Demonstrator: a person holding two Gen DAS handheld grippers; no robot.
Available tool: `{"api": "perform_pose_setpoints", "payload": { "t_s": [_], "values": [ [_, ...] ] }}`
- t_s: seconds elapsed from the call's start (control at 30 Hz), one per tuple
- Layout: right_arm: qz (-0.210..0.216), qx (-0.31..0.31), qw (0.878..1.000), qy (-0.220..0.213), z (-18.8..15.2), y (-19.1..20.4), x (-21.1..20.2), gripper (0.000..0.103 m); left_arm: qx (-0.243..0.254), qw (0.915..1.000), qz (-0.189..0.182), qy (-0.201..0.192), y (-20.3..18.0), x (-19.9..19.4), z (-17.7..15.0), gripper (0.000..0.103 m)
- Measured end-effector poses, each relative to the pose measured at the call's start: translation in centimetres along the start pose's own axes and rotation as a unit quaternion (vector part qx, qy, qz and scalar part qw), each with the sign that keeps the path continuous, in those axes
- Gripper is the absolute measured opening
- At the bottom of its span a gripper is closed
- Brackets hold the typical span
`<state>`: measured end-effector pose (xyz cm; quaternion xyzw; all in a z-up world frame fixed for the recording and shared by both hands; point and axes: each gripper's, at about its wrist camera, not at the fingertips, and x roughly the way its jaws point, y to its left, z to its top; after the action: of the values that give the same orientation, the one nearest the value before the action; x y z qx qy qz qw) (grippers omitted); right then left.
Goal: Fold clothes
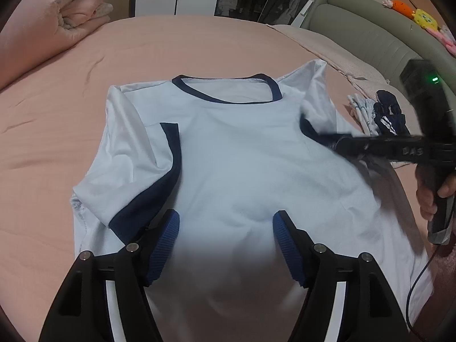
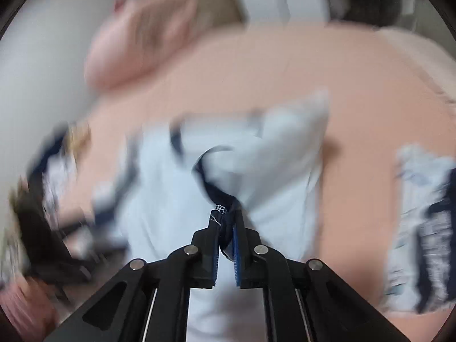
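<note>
1. The white T-shirt [image 1: 242,154] with navy collar and sleeve trim lies spread on the pink bed sheet [image 1: 57,114], collar toward the far side, one sleeve already folded in over the body on the left of the left wrist view.
2. Judged from its drape and soft creases, the shirt is light, limp knit cloth: it will sag from any single pinch and slide easily over the sheet, so the firm hems and navy cuff bands look like the best places to take hold.
3. The right tool [image 2: 225,222] is nearly closed, its blue pads pinching the navy-trimmed edge of the other sleeve [image 2: 273,154], which rises bunched in front of it (the right wrist view is heavily blurred).
4. The left tool [image 1: 226,228] stands wide open, tilted down over the lower body of the shirt; nothing is gripped between its pads, though the cloth beneath may be touched, which I cannot tell.
5. A hand [image 1: 433,196] holds the right tool's handle at the right edge, the tool reaching in across the shirt's shoulder.
6. A small pile of other clothes [image 1: 376,114] sits just beyond the shirt on the right.
</note>
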<state>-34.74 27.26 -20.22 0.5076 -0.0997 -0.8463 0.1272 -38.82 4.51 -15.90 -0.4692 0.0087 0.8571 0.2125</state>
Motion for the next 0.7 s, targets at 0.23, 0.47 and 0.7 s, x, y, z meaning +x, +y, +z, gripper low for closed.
{"api": "perform_pose_setpoints", "payload": {
  "t_s": [0.23,0.47,0.7],
  "values": [
    [-0.030,0.062,0.990,-0.125,2.5,-2.4,-5.6,0.071,0.001,1.0000,-0.005,0.002,-0.1,-0.1,0.1,0.068],
    [-0.169,0.048,0.976,-0.128,5.3,-5.9,-3.6,0.072,0.034,0.9954,-0.035,-0.083,-2.5,-2.6,4.0,0.068],
    [-0.152,0.074,0.982,-0.088,3.5,-6.8,-2.3,0.053,0.078,0.9911,-0.085,-0.067,-9.6,4.5,12.0,0.068]
  ]
}}
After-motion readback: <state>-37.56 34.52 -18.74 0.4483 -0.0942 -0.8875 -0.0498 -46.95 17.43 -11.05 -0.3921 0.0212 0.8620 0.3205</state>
